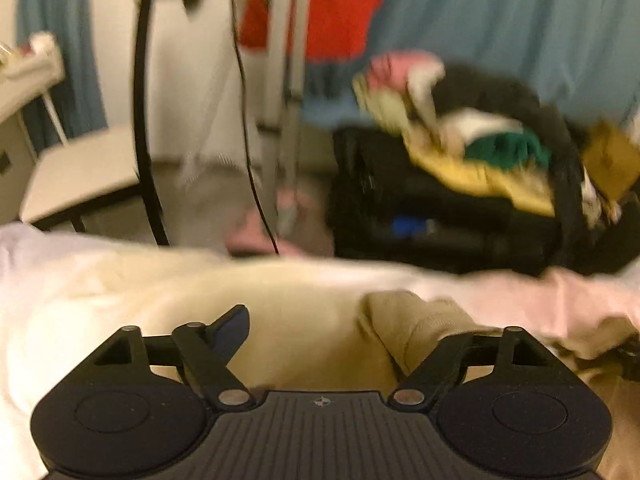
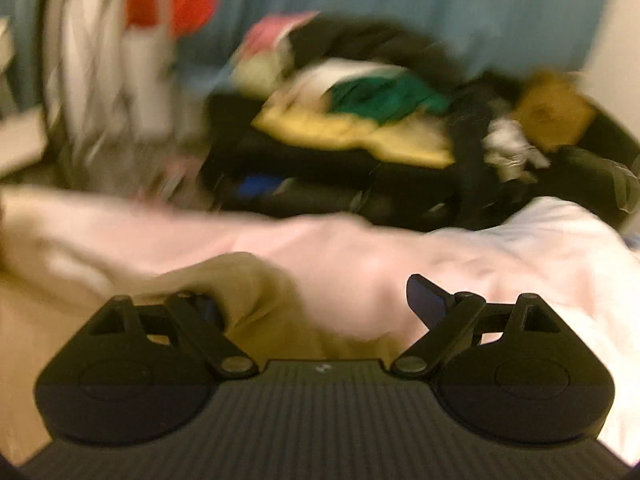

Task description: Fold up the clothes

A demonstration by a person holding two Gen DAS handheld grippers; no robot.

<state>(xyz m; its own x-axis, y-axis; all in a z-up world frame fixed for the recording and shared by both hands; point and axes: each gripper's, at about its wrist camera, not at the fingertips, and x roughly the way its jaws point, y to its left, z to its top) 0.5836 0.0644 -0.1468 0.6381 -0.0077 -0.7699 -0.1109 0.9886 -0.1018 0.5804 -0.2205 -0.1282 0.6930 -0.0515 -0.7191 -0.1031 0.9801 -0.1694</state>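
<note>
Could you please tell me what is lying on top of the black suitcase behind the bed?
On the black suitcase lies a heap of clothes: yellow, green, white, pink and dark pieces. Whatever sits beneath them is covered.

We looked from two cameras, one riding on each gripper, each facing forward along its own fingers and tilted down toward the bed (image 1: 120,280). Both sat close above the pale sheet, so near that each gripper's black body filled the bottom of its view. The left view reached further left, taking in a white chair (image 1: 80,172). Both views shared the tan garment (image 1: 416,320) lying on the sheet, the heap of clothes (image 2: 360,120) beyond the bed and the blue curtain (image 2: 440,8) behind it. Both pictures were blurred.
</note>
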